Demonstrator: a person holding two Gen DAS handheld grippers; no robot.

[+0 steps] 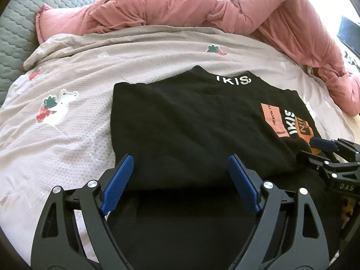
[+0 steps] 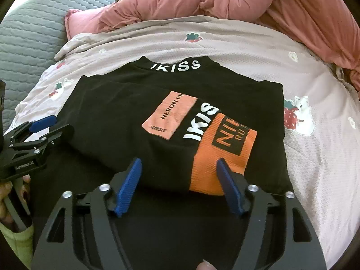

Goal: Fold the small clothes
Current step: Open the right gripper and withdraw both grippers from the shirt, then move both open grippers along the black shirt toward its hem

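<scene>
A black shirt (image 1: 186,121) with white "IKISS" lettering, a pink patch and an orange cuff lies folded on the bed; it also shows in the right wrist view (image 2: 126,117). My left gripper (image 1: 180,164) is open, its blue pads over the shirt's near left edge, holding nothing. My right gripper (image 2: 178,168) is open over the near fold, its right pad by the orange cuff (image 2: 220,157). The right gripper shows at the right in the left wrist view (image 1: 326,148). The left gripper shows at the left in the right wrist view (image 2: 42,126).
The shirt rests on a pale quilt (image 1: 67,85) with strawberry prints. A bunched pink duvet (image 1: 180,9) lies behind it and along the right side. A grey quilted mattress cover (image 1: 15,40) shows at the far left.
</scene>
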